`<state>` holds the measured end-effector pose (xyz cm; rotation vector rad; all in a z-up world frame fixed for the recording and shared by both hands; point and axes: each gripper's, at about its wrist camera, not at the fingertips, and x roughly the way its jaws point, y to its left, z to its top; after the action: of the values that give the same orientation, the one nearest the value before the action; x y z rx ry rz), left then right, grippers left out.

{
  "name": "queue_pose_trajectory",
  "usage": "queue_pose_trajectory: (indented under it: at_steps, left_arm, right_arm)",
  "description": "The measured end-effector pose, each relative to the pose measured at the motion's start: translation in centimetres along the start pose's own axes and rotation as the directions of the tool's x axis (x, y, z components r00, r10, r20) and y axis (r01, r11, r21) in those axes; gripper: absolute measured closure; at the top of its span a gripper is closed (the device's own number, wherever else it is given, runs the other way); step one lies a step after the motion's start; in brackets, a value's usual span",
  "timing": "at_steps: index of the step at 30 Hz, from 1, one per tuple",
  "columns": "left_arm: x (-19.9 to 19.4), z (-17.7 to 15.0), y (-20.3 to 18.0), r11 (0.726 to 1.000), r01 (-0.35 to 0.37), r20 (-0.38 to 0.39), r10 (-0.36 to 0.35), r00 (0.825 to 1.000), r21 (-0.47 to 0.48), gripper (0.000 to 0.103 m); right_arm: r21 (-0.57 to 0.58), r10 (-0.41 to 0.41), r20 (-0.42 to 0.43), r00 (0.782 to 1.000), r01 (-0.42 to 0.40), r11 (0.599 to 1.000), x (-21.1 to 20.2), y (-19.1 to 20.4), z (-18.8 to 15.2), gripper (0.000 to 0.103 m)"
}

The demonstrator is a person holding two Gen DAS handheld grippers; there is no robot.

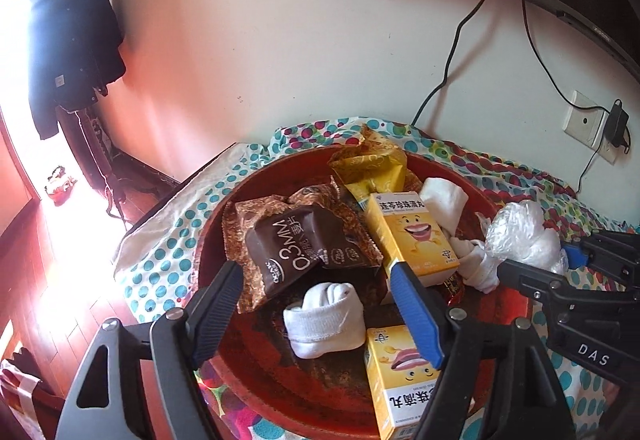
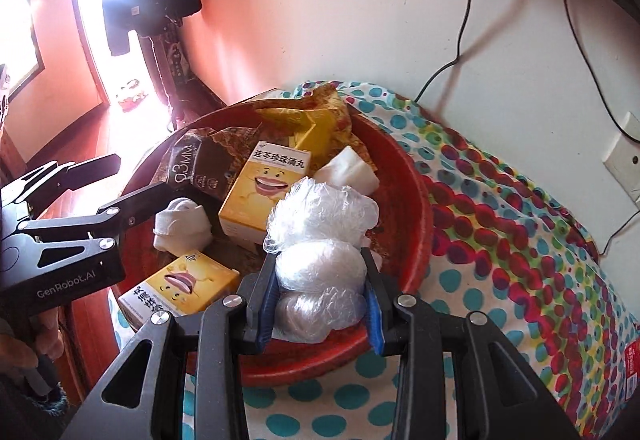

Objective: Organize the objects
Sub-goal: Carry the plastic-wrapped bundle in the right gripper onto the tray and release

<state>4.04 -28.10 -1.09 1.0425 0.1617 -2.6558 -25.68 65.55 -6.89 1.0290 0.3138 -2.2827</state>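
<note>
Left wrist view: left gripper [image 1: 318, 310] empty, jaws wide apart over the red basin [image 1: 486, 200].
Below the jaws a rolled white sock [image 1: 326, 320] lies loose on the basin floor, touched by neither pad; beside it lie two yellow boxes [image 1: 416, 236] and a brown snack packet [image 1: 298, 246]. The right gripper [image 1: 536, 258] enters from the right, carrying a crumpled plastic bundle [image 1: 524, 234].

Right wrist view: right gripper [image 2: 320, 304] clamped on the plastic bundle [image 2: 320, 240] above the basin's near rim [image 2: 416, 196].
Both pads press the bundle's lower folds. Judged light, soft and slippery; film may slide or spring open, so the hold belongs on the dense middle. The basin stands on a spotted cloth [image 2: 480, 280] covering the counter.
</note>
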Motion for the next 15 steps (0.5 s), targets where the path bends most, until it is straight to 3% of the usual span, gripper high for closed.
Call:
queue_pose_trajectory:
  at_steps: [8,15]
  left_arm:
    - [-0.1,0.1,0.5,1.0,-0.028,-0.017,0.028,0.999,0.003,0.023]
    - [-0.3,0.2,0.1,1.0,-0.025,-0.019,0.025,0.999,0.011,0.023]
  right_arm:
    - [0.016,0.015,-0.058,0.998,-0.014,1.0,2.9,-11.9,-1.4,0.069]
    - [0.039,0.023,-0.077,0.997,-0.02,0.999,4.3,-19.9,0.0,0.068]
